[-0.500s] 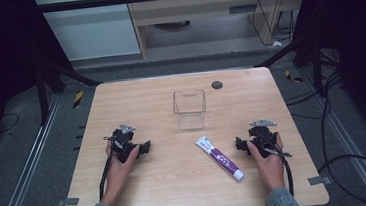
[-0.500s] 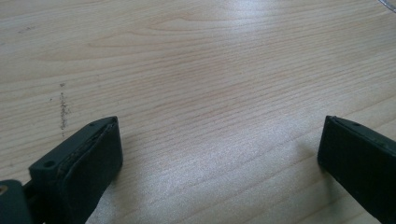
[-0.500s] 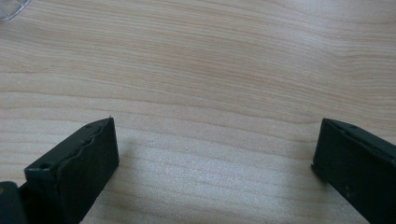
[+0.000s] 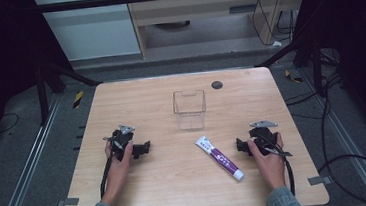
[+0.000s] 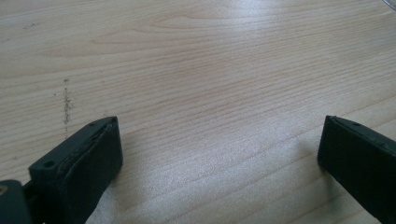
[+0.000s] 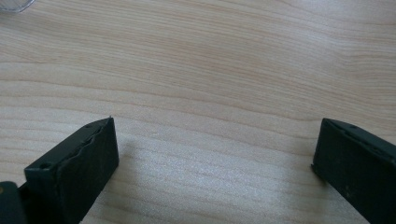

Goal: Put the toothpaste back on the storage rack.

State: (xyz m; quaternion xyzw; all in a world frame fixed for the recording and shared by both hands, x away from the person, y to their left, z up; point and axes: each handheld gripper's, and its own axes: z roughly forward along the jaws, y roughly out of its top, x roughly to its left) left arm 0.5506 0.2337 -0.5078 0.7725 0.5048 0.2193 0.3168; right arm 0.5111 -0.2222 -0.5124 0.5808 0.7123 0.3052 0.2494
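Observation:
A white and purple tube (image 4: 219, 157) lies flat on the wooden table (image 4: 179, 193), slanting toward the near right. A clear square container (image 4: 190, 109) stands upright behind it at the table's middle. My left gripper (image 4: 145, 148) rests on the table at the left, held by a hand, pointing right. In the left gripper view its jaws stand wide apart over bare wood (image 5: 219, 116), gripper (image 5: 219, 154) open. My right gripper (image 4: 239, 145) rests at the right, just right of the tube, pointing left. Its jaws are wide apart with nothing between, gripper (image 6: 215, 149) open.
A small dark round disc (image 4: 216, 85) lies near the table's far edge. Metal rails (image 4: 26, 172) run along the floor on both sides, with cables (image 4: 347, 164) at the right. A cabinet (image 4: 203, 11) stands beyond the table.

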